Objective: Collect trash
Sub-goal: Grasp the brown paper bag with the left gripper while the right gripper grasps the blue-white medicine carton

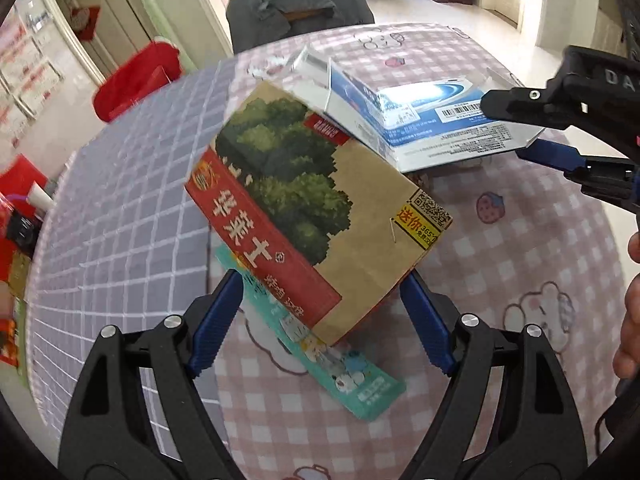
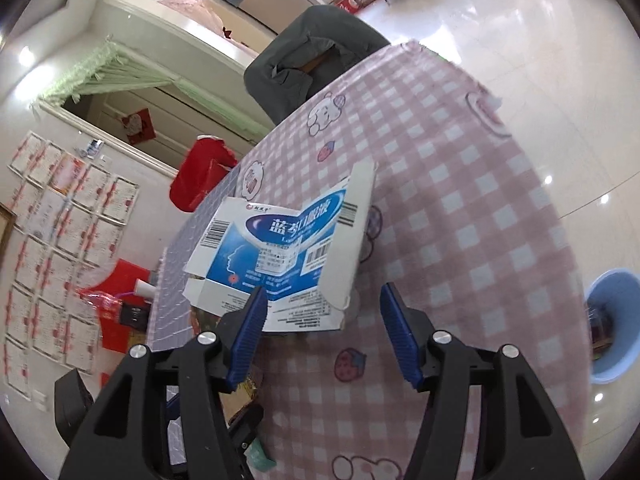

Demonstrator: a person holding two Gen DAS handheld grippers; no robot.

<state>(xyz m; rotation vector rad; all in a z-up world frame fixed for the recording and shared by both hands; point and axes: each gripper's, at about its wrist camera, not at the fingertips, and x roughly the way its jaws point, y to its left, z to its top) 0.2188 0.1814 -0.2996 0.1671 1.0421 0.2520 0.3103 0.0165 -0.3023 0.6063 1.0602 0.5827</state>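
Note:
A brown and red paper takeaway box (image 1: pixel 320 200) lies tilted on a flat teal packet (image 1: pixel 360 384) on the pink checked table (image 1: pixel 540 260). My left gripper (image 1: pixel 322 280) is open and straddles the near end of the box, its blue pads close to both sides. A flattened blue and white medicine carton (image 1: pixel 432 120) (image 2: pixel 280 256) leans on the far end of the brown box. My right gripper (image 2: pixel 323 296) (image 1: pixel 504 128) is open, with the near edge of the carton between its fingers.
A light blue bin (image 2: pixel 612 324) stands on the floor right of the table. A grey-draped chair (image 1: pixel 296 8) is at the far side and a red bag (image 1: pixel 136 76) to the left. A purple grid cloth (image 1: pixel 132 200) covers the table's left part. A hand (image 1: pixel 632 312) holds the right gripper.

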